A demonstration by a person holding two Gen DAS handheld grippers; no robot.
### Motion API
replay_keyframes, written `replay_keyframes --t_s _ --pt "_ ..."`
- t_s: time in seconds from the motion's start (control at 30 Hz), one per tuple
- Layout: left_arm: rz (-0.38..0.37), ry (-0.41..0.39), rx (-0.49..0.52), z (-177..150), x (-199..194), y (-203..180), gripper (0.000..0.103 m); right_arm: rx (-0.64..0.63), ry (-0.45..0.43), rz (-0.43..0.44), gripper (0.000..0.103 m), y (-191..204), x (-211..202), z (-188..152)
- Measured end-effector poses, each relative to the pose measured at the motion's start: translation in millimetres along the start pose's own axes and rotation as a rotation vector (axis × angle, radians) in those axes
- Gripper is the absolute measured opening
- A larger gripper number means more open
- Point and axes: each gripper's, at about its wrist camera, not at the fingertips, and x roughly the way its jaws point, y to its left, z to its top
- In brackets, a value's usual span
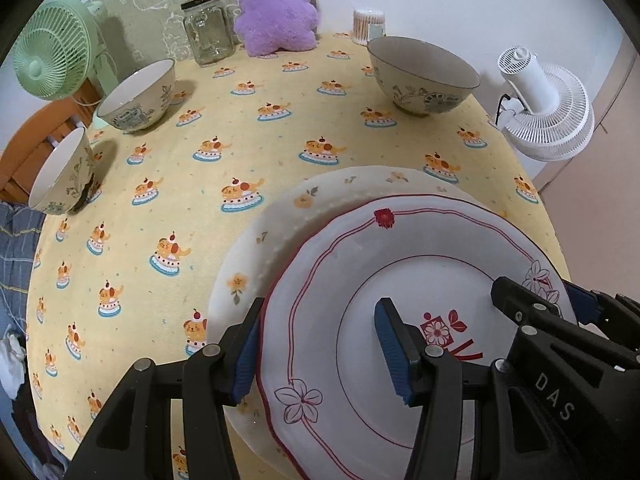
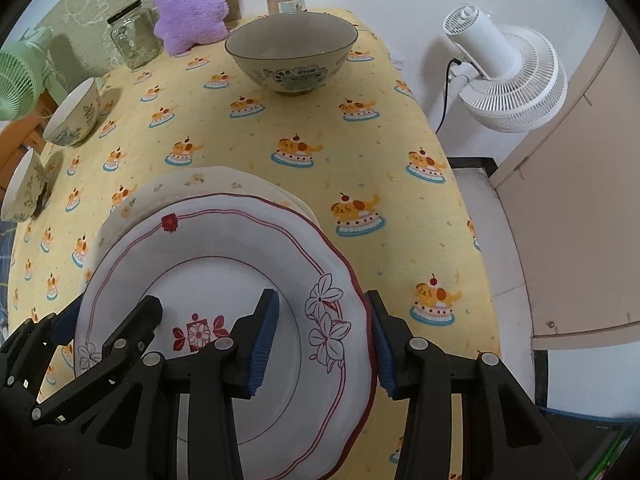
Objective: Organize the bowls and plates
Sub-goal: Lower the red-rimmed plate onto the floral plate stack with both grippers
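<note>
I have both grippers down on the red-trimmed plate [image 1: 400, 248], which lies on top of a larger cream plate [image 1: 304, 208] with yellow flowers, at the near edge of the desk [image 1: 240, 128]. The cream plate shows from under it toward 11 o'clock.

The left gripper [image 1: 320, 312] is released. It straddles the plate's rim at 9 o'clock, one blue pad outside the edge and the other over the plate's well. The right gripper [image 2: 322, 298] is also released and straddles the rim at 3 o'clock in the same way. I cannot tell whether either outer pad touches the rim.

From the plates, a grey-lined bowl [image 1: 420, 84] stands upright at 1 o'clock, well apart. Two white-lined bowls [image 1: 138, 98] [image 1: 64, 172] stand at 10 o'clock, near each other. A glass jar [image 1: 208, 32] and a purple plush [image 1: 276, 8] stand at 12 o'clock along the desk's far edge.
</note>
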Motion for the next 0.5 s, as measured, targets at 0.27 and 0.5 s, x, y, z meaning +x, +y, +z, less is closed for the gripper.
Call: replay_keyframes --t_s 0.27,0.5 --pt "0.005 -0.005 -0.007 0.2 0.4 -0.4 0.055 0.006 0.01 0.045 0.036 -10.3 -12.8 -8.0" --pt "0.029 0.017 0.017 1.9 -1.3 -1.2 0.055 -0.013 0.013 0.046 0.03 -11.3 -10.0 -6.7"
